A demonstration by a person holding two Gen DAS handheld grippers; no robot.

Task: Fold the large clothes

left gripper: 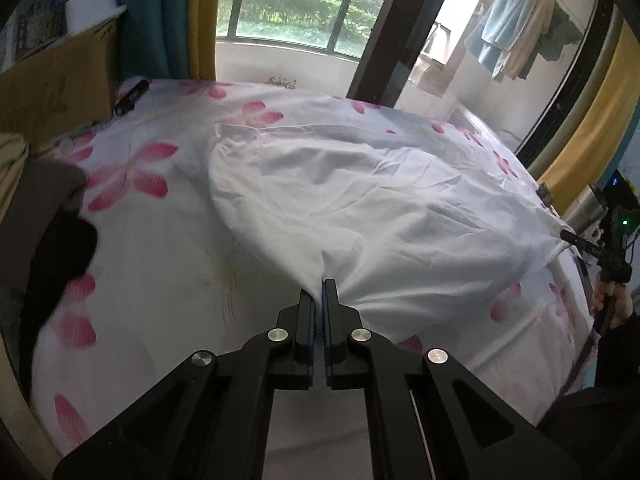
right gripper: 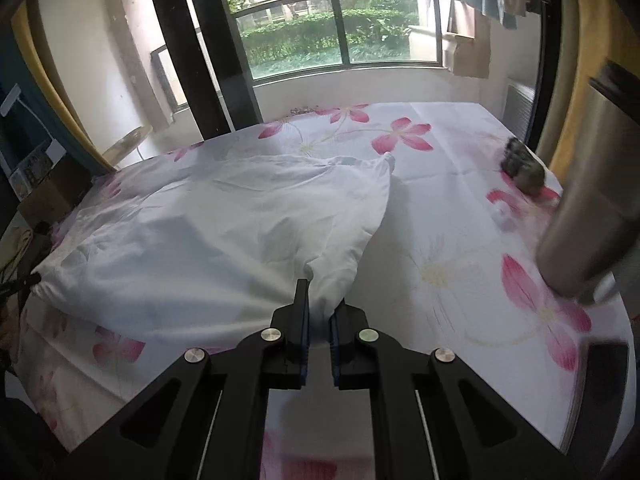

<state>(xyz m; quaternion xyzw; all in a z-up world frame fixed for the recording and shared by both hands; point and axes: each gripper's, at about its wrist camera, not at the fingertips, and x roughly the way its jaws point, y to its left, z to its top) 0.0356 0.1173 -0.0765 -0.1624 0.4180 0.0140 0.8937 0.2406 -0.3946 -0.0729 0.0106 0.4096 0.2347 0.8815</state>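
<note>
On the bed (left gripper: pixel 152 264), I'm gripping the near hem of the white cloth (left gripper: pixel 360 200) with both grippers.
Left gripper (left gripper: pixel 323 292) and right gripper (right gripper: pixel 320 300) are clamping bunched corners; it's looking light, limp, crease-prone. Beyond, the sheet is offering room; a flask (right gripper: pixel 592 208) is crowding my right.

My left gripper (left gripper: pixel 322 286) and right gripper (right gripper: pixel 320 300) are matte black linkages with silver pivot screws (left gripper: pixel 278 334), blue finger pads (right gripper: pixel 334 330), and thin cables.
</note>
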